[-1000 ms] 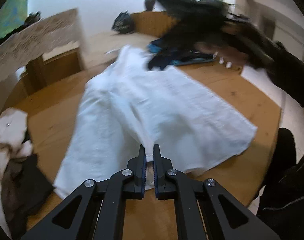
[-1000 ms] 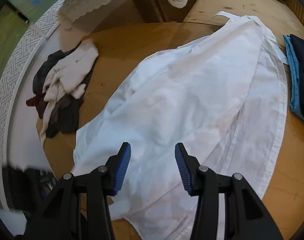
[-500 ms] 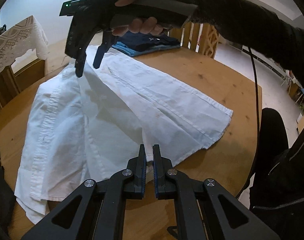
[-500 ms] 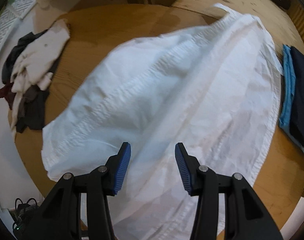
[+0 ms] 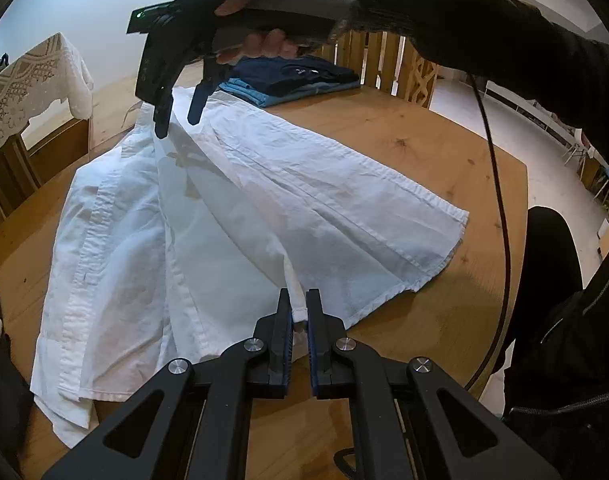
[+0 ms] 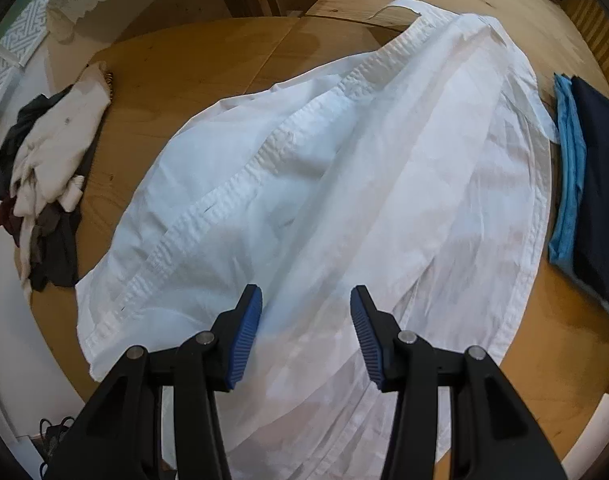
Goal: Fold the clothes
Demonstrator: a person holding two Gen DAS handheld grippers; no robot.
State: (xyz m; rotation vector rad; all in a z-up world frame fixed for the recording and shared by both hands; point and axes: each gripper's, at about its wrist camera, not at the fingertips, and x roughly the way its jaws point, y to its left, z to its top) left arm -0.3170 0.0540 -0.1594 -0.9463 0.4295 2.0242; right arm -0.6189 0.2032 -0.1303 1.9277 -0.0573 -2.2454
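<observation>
Left wrist view shows the left gripper (image 5: 299, 312) closed on the near edge of a white shirt (image 5: 240, 216); a small piece of the cloth is pinched between its two fingers. The shirt lies spread on a round wooden table (image 5: 444, 152), with a raised fold running from the pinched edge toward the far side. Above that far end hangs the right gripper (image 5: 178, 118), held by a hand (image 5: 264, 40) in a dark sleeve (image 5: 484, 20). Its two fingers are apart and nothing is between them; whether the tips touch the cloth I cannot tell. A black cable (image 5: 500, 200) hangs down from the sleeve side.

In the right wrist view, the right gripper (image 6: 306, 312) is wide open over the shirt (image 6: 344, 180), with the blue pads (image 6: 248, 332) facing each other and no cloth between them. The button band of the shirt runs diagonally across the table (image 6: 192, 60). At the right of the shirt lies a folded stack (image 6: 584, 184), light blue below and dark navy on top, close to the shirt's edge. At the left table edge sits a pile of clothes (image 6: 48, 172), white and dark pieces mixed, apart from the shirt.
</observation>
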